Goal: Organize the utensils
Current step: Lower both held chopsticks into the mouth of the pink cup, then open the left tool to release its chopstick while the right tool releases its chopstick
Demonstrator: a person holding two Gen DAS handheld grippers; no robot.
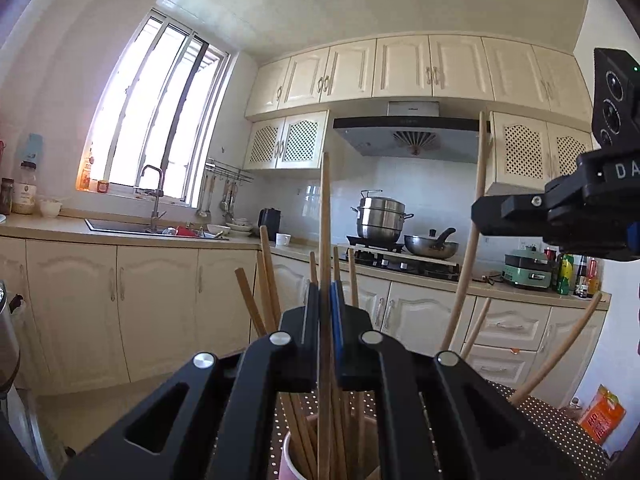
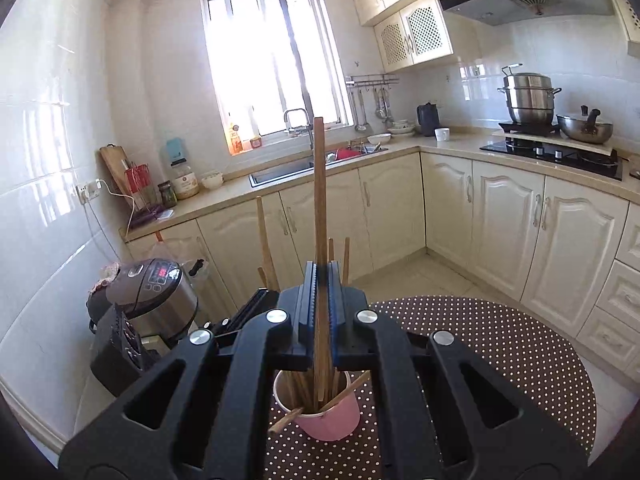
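A pink cup (image 2: 328,420) stands on the brown polka-dot table (image 2: 500,360) and holds several wooden chopsticks. My right gripper (image 2: 321,288) is shut on one upright chopstick (image 2: 319,184) whose lower end is inside the cup. My left gripper (image 1: 325,300) is shut on another upright chopstick (image 1: 325,216) above the same cup (image 1: 290,456). Other chopsticks (image 1: 266,276) lean out of the cup around it. The right gripper's body (image 1: 560,216) shows at the right of the left wrist view, beside a pale wooden stick (image 1: 476,216).
A rice cooker (image 2: 152,292) stands left of the table. One chopstick (image 2: 286,420) lies on the table by the cup's base. Kitchen counters, a sink (image 2: 288,168) and a stove with pots (image 2: 532,100) line the far walls. An orange bag (image 1: 602,414) is on the floor.
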